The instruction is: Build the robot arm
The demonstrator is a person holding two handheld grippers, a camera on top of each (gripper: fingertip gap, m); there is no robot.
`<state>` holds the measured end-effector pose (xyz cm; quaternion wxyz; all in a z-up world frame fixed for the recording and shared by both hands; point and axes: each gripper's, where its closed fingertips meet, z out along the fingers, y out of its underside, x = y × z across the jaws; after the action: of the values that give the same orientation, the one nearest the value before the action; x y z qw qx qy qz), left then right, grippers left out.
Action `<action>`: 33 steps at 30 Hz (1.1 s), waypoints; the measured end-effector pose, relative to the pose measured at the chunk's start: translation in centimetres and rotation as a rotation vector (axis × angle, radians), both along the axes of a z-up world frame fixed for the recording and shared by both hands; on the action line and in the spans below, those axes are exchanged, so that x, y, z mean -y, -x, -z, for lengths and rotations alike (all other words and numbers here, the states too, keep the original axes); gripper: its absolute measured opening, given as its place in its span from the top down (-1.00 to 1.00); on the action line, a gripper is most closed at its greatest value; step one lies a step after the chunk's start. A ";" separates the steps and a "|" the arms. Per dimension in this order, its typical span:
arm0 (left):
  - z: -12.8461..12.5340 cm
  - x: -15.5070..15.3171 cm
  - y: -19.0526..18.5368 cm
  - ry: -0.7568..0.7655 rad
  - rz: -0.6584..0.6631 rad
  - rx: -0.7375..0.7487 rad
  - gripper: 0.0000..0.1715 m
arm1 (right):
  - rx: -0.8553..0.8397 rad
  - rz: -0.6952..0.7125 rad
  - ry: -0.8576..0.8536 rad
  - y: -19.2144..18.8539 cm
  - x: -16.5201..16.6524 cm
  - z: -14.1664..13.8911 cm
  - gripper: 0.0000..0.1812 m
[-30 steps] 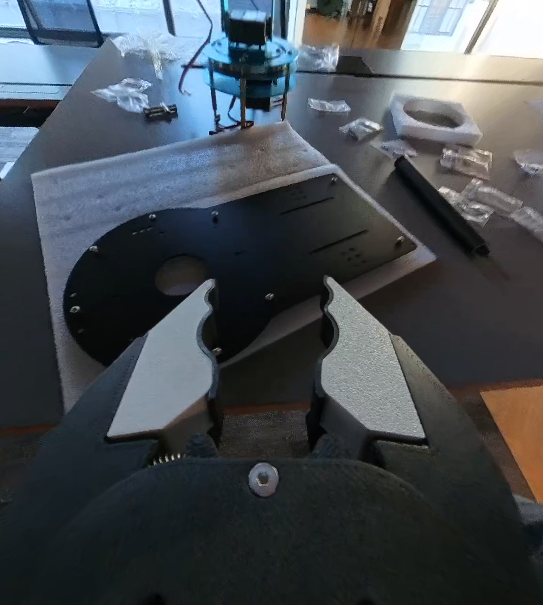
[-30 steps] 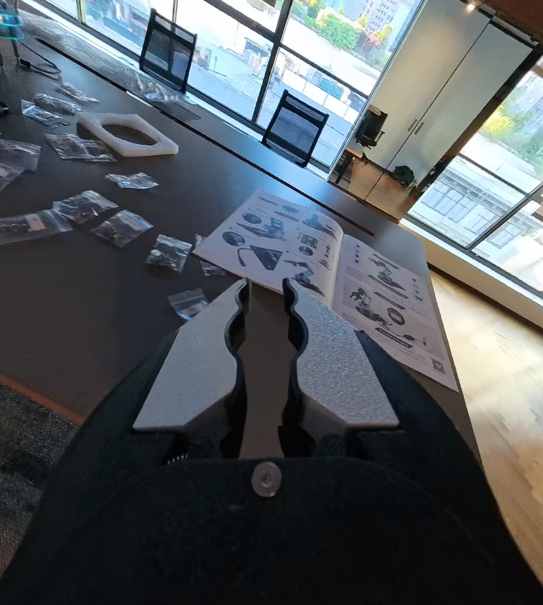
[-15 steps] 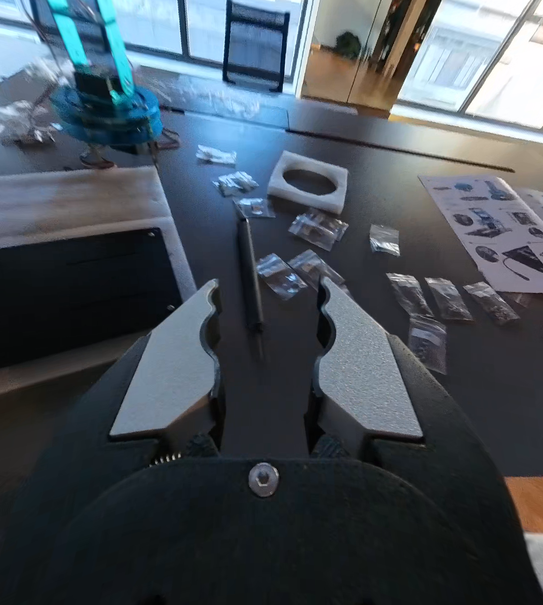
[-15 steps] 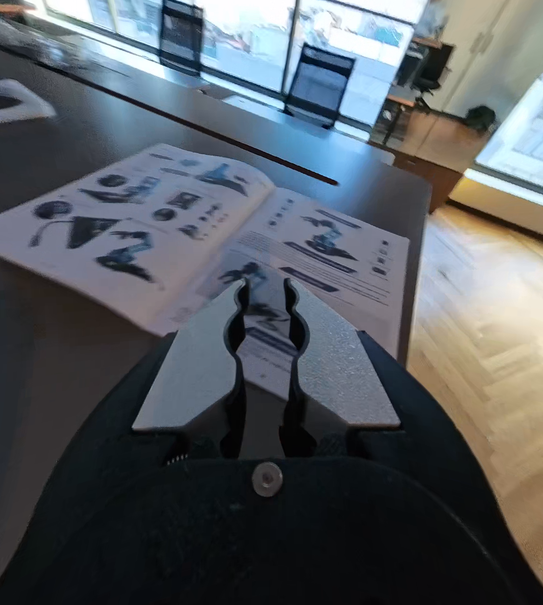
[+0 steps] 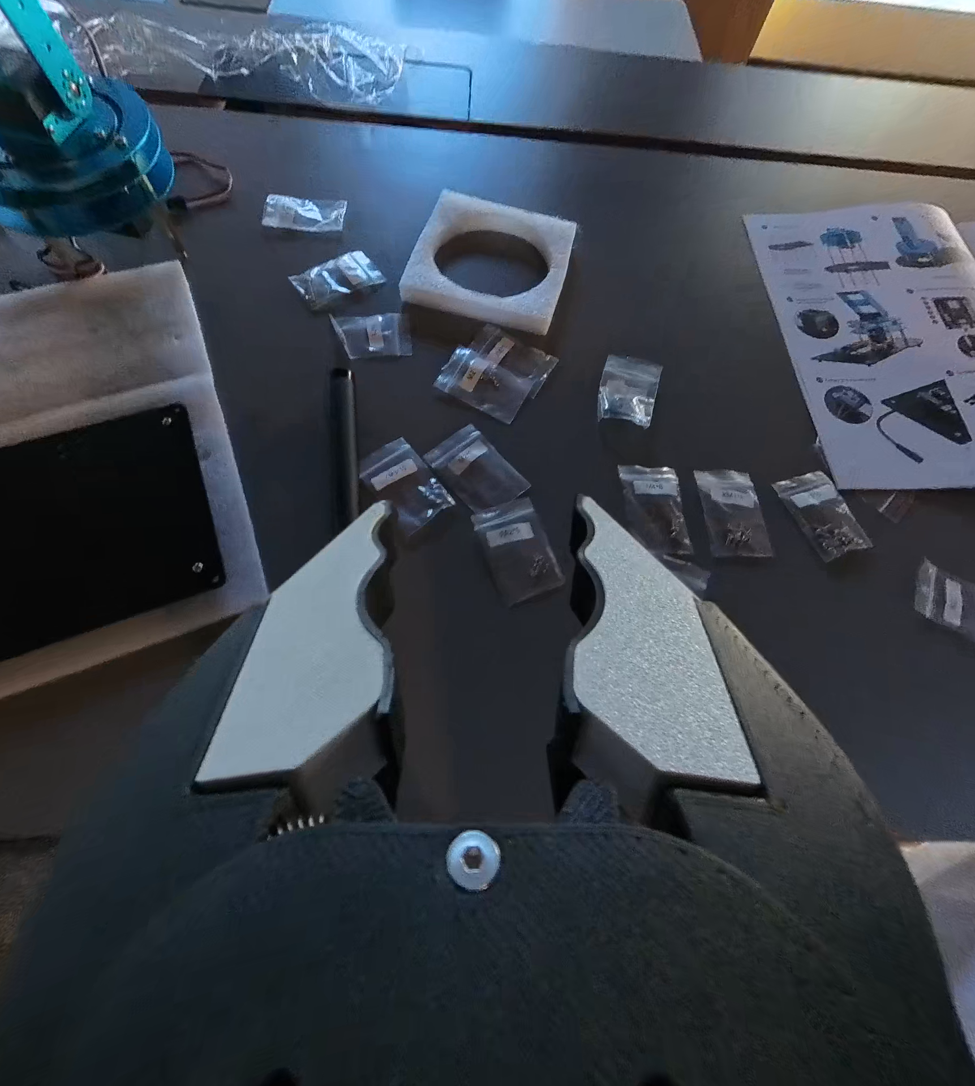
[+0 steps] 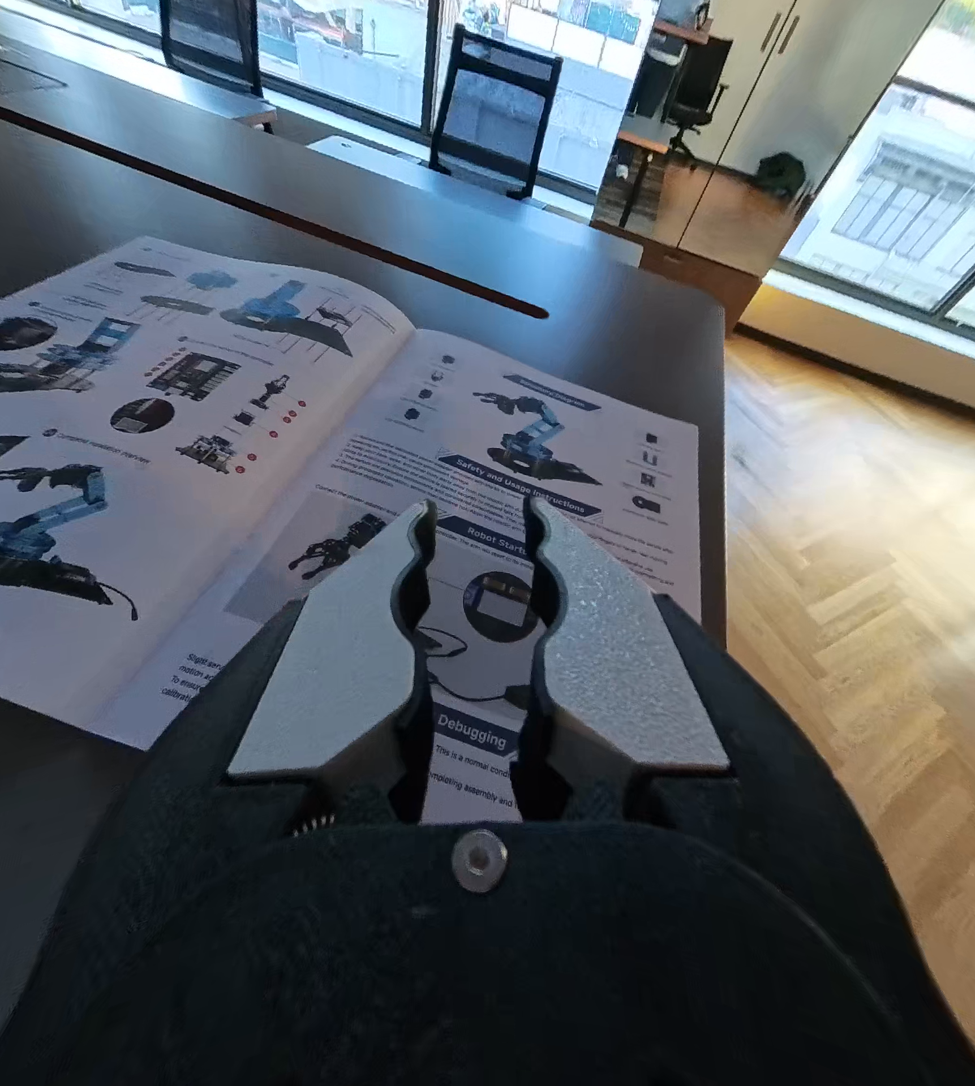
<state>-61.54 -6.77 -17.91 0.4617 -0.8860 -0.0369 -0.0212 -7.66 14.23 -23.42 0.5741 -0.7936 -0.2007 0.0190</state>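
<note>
My left gripper point(image 5: 482, 508) is open and empty above the dark table point(image 5: 708, 176). Between and just beyond its fingertips lies a small clear bag of screws point(image 5: 517, 549), with several more bags point(image 5: 732, 511) around it. A black screwdriver point(image 5: 344, 441) lies left of the bags. My right gripper point(image 6: 479, 508) is open by a narrow gap and empty. It hovers over the right page of an open illustrated booklet point(image 6: 179, 446), which also shows in the left wrist view point(image 5: 896, 347).
A white foam square with a round hole point(image 5: 491, 258) lies beyond the bags. A black plate point(image 5: 61, 529) rests on a white foam sheet point(image 5: 61, 341) at left. A blue robot base point(image 5: 55, 158) stands at far left. The table edge point(image 6: 723, 470) drops to wooden floor at right. Chairs point(image 6: 491, 111) stand beyond. From the left gripper's tips to the black screwdriver point(image 5: 344, 441) is close to 15 cm.
My left gripper has swung right from the black plate to over the screw bags. My right gripper has swung right from the bags to over the booklet and opened slightly.
</note>
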 end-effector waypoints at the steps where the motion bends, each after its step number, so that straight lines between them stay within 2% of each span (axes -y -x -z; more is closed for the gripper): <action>1: -0.4 -0.4 -0.2 -0.013 0.001 0.005 0.33 | 0.019 0.003 -0.003 0.0 0.0 0.1 0.70; 7: -3.6 -2.5 -1.9 -0.148 0.010 0.095 0.35 | -0.019 0.012 0.077 -0.4 -0.2 1.7 0.71; 10: -5.1 -3.4 -2.2 -0.218 0.004 0.137 0.37 | -0.012 0.044 0.077 -0.9 -0.4 1.9 0.84; 15: -7.3 -4.5 -2.6 -0.323 0.008 0.226 0.40 | -0.001 0.067 0.090 -1.1 -0.6 2.4 0.88; 33: -7.1 -5.0 -2.0 -0.316 0.015 0.226 0.42 | -0.011 0.070 0.124 -1.1 -0.8 2.9 0.87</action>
<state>-59.56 -1.80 -10.86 0.5878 -0.7948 -0.0782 -0.1293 -6.53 15.00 -26.34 0.5254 -0.8339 -0.1684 0.0156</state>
